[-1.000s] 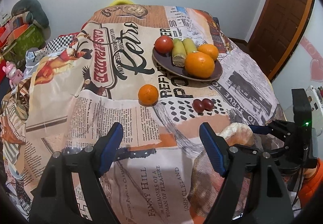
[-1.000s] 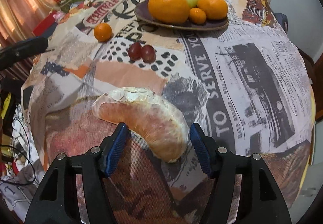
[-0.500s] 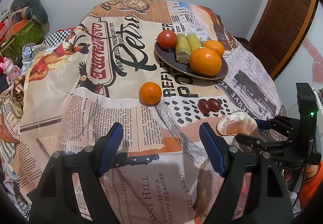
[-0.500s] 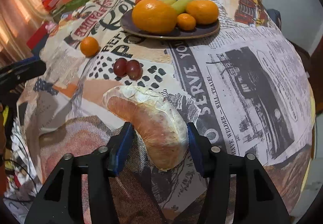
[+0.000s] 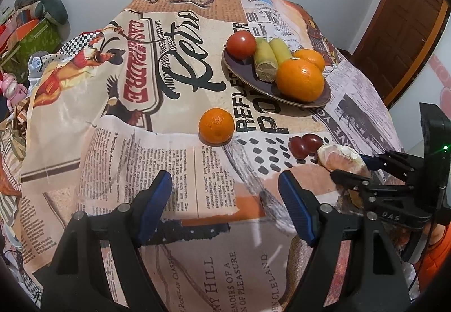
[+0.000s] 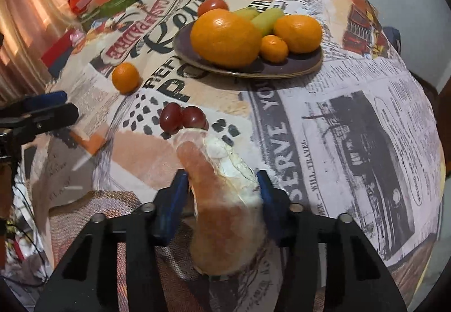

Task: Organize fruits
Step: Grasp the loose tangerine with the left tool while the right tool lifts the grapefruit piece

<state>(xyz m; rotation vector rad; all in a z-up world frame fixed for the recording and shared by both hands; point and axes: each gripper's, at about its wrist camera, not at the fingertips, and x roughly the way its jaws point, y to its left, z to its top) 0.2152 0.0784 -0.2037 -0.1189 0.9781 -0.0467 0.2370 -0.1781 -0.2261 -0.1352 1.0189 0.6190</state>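
Observation:
A peeled citrus segment (image 6: 214, 171) lies lengthwise between the blue pads of my right gripper (image 6: 222, 179), whose jaws are closing and press on both its sides. Its far tip reaches two red grapes (image 6: 181, 117). In the left wrist view the same segment (image 5: 338, 155) sits in the right gripper (image 5: 358, 168) at the right edge. My left gripper (image 5: 222, 182) stands open over the cloth with nothing between its fingers. A loose mandarin (image 5: 216, 125) lies ahead of it. The dark plate (image 5: 245, 75) carries a large orange (image 5: 299, 79), a tomato (image 5: 241, 41), two green banana pieces (image 5: 265, 58) and smaller oranges.
A newspaper-print cloth (image 5: 112, 157) covers the round table and drapes over its edges. Boxes and a cushion (image 5: 36, 19) crowd the far left. A brown door (image 5: 408, 30) stands at the right. The left gripper's arm (image 6: 42, 112) reaches in from the left in the right wrist view.
The right gripper's jaws have narrowed onto the citrus segment, which has turned to point away toward the grapes. Both grippers have edged forward toward the fruit.

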